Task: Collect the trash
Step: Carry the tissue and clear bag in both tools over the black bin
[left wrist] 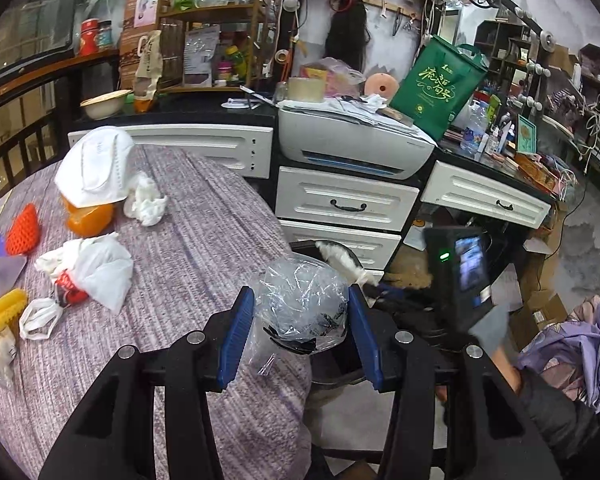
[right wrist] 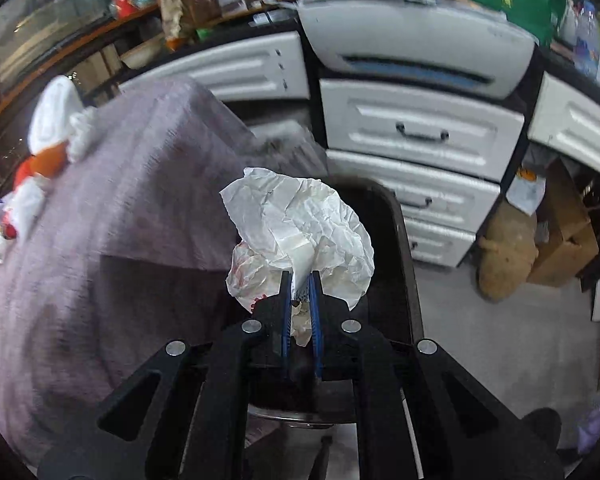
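Observation:
My left gripper [left wrist: 302, 300] has its jaws wide, with a crumpled clear plastic bag [left wrist: 302, 300] between the blue pads [left wrist: 236, 334] at the table's near edge; the bag fills the gap and looks lightly held. My right gripper [right wrist: 301, 280] is shut on a crumpled white paper wrapper [right wrist: 300, 224] and holds it over the black trash bin [right wrist: 396, 216] beside the table. That wrapper also shows in the left wrist view [left wrist: 342, 260] above the bin. More trash lies on the purple tablecloth [left wrist: 188, 248]: a white face mask [left wrist: 96, 168], a tissue [left wrist: 146, 200], a white plastic bag [left wrist: 96, 268].
An orange cup [left wrist: 88, 218], red foam net [left wrist: 22, 230] and yellow foam net [left wrist: 0, 310] lie at the table's left. White drawers [left wrist: 346, 200] and a printer [left wrist: 352, 140] stand behind. Cardboard boxes [right wrist: 564, 232] sit on the floor to the right.

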`<state>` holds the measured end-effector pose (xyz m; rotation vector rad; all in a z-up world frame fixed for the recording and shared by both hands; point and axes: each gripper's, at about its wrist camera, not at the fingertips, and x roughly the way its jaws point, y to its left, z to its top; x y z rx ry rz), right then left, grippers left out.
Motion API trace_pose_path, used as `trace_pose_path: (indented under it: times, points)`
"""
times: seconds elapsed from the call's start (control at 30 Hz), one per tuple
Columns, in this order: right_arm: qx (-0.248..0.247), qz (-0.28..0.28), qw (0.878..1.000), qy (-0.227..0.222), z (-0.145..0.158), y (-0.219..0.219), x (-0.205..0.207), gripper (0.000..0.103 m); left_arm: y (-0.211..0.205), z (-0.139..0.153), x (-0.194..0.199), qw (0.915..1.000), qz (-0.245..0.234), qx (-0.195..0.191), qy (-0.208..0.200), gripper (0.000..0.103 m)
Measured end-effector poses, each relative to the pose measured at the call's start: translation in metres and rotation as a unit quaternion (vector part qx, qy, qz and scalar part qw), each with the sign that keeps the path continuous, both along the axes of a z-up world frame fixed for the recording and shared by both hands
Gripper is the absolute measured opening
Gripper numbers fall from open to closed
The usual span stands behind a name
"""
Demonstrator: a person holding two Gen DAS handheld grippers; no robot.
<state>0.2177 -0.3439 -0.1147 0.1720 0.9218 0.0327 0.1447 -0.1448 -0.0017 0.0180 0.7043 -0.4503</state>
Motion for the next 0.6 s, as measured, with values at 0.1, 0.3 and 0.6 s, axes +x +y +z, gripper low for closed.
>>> trace_pose_path:
  times: [0.1,0.3,0.6]
  points:
    - [-0.002,-0.014,1.000,0.026,-0.026,-0.005,0.009,0.009,-0.009,-0.002,0.002,1.0000,-0.005,0.004,0.001,0.048]
    - [0.003,-0.045,0.997,0.057,-0.060,-0.014,0.015,0.021,-0.020,-0.010,0.005,0.9998,-0.011,0.007,0.015,0.048]
    - [-0.001,-0.071,0.997,0.033,-0.049,-0.023,-0.005,0.071,-0.029,-0.020,0.011,0.9994,-0.016,0.011,0.029,0.048]
